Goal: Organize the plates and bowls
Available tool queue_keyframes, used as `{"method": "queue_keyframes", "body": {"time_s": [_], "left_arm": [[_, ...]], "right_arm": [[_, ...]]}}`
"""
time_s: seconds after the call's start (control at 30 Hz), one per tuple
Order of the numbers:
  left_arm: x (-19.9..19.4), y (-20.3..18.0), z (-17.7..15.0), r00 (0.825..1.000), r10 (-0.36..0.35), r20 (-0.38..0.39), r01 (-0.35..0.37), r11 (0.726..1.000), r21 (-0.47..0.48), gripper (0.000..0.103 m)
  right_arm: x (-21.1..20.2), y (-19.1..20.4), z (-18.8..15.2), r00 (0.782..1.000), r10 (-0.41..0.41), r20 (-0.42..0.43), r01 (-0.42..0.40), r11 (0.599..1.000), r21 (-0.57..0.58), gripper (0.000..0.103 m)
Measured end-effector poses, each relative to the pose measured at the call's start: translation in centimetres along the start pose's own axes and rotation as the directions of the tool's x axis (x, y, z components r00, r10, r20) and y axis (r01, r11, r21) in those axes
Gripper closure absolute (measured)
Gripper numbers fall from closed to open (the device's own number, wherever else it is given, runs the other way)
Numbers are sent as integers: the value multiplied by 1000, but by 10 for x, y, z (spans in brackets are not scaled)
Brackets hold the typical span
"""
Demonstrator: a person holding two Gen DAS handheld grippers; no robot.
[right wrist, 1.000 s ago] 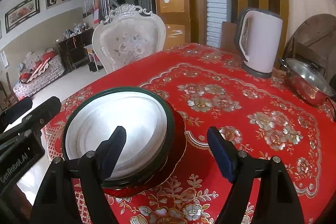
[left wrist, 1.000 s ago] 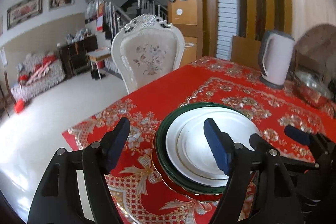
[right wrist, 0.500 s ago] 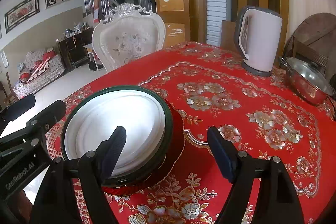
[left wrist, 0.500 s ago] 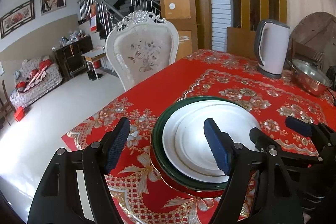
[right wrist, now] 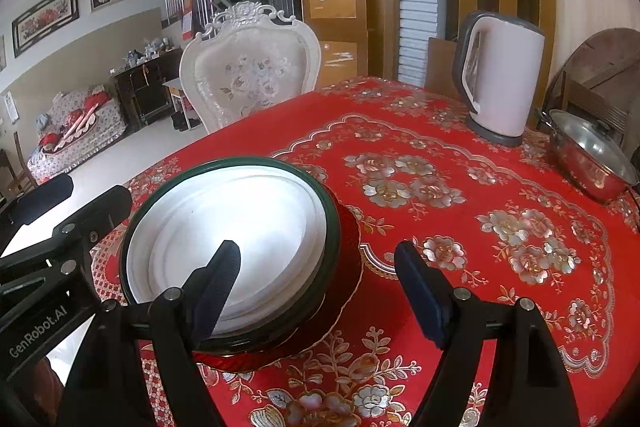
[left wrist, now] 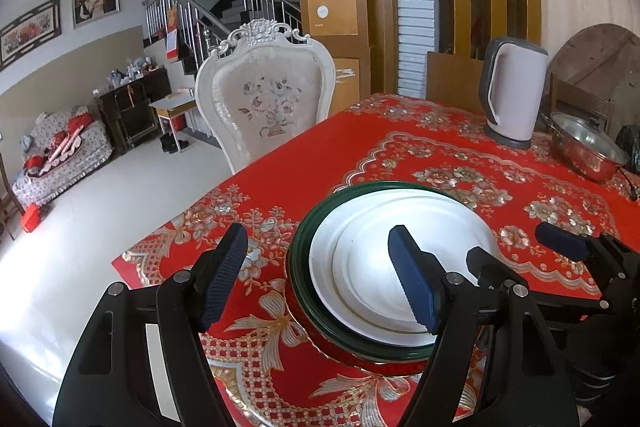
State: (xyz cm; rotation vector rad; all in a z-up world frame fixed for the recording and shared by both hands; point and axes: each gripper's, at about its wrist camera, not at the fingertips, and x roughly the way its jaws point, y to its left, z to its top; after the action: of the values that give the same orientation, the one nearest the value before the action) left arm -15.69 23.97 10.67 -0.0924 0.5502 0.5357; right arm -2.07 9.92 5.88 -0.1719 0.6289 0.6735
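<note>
A stack of dishes sits near the table's front corner: white plates point(left wrist: 400, 251) inside a dark green dish point(left wrist: 298, 267), on a red plate point(right wrist: 348, 259). The white plates point(right wrist: 224, 227) and the green dish point(right wrist: 332, 211) also show in the right wrist view. My left gripper point(left wrist: 316, 275) is open and empty, held above the stack's left edge. My right gripper point(right wrist: 316, 283) is open and empty, held above the stack's right edge. Each gripper shows in the other's view, to the side of the stack.
A red flowered tablecloth point(right wrist: 460, 195) covers the table. A white electric kettle point(right wrist: 500, 75) and a lidded steel pot point(right wrist: 592, 155) stand at the far right. A white carved chair point(left wrist: 268, 99) stands behind the table's left edge. The floor drops away left.
Both grippers have drawn back and up a little from the stack. Both stay open. The stack has not moved.
</note>
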Motion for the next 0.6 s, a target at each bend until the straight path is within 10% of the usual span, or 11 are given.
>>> {"method": "queue_keyframes", "body": {"time_s": [0.6], "left_arm": [[-1, -3, -3, 1000, -10, 3, 10, 1000, 11, 29]], "right_arm": [[2, 5, -2, 1000, 6, -17, -6, 1000, -8, 23]]}}
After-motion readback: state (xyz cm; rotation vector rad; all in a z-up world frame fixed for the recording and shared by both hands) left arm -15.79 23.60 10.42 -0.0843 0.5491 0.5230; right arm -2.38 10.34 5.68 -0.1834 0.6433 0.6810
